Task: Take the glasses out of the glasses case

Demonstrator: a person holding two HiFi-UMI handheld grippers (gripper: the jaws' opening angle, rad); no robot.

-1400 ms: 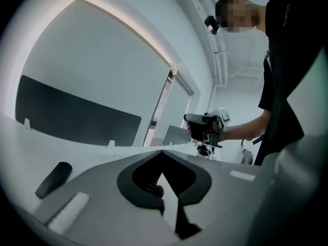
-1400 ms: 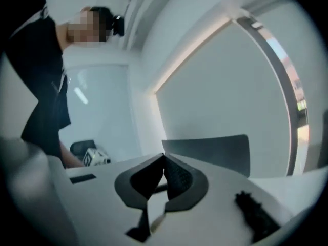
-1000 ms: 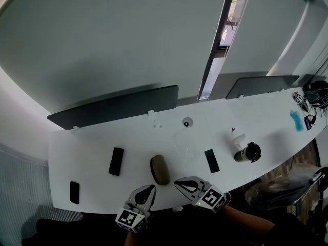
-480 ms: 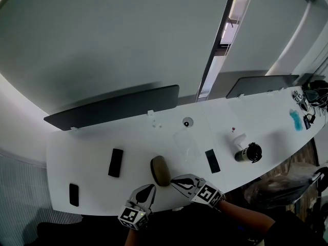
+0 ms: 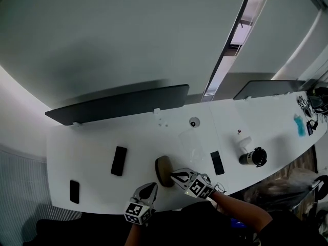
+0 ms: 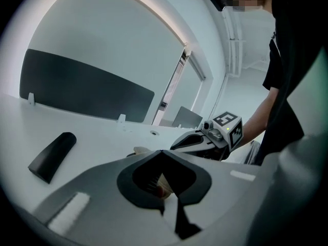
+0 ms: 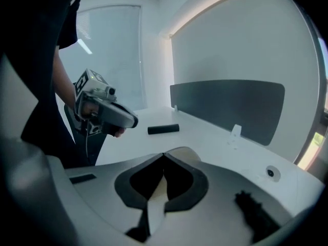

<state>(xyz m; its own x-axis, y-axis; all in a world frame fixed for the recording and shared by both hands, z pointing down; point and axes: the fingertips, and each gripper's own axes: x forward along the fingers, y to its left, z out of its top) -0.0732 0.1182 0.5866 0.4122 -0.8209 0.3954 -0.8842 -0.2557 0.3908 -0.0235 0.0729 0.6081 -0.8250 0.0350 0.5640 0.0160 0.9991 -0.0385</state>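
Note:
The closed, tan oval glasses case lies near the front edge of the white table. My right gripper is shut and empty, with its tips right at the case's right side; whether they touch it I cannot tell. In the right gripper view the case shows just past the shut tips. My left gripper is shut and empty, just in front of the case. In the left gripper view the case peeks over the shut tips, beside the right gripper. No glasses are visible.
A black flat case and a small black item lie to the left. To the right are a clear plastic sheet, a black phone and a dark tumbler on its side. Dark divider panels line the far edge.
Both grippers have sunk toward the table. The right one has moved left, up to the case's side. Both stayed shut.

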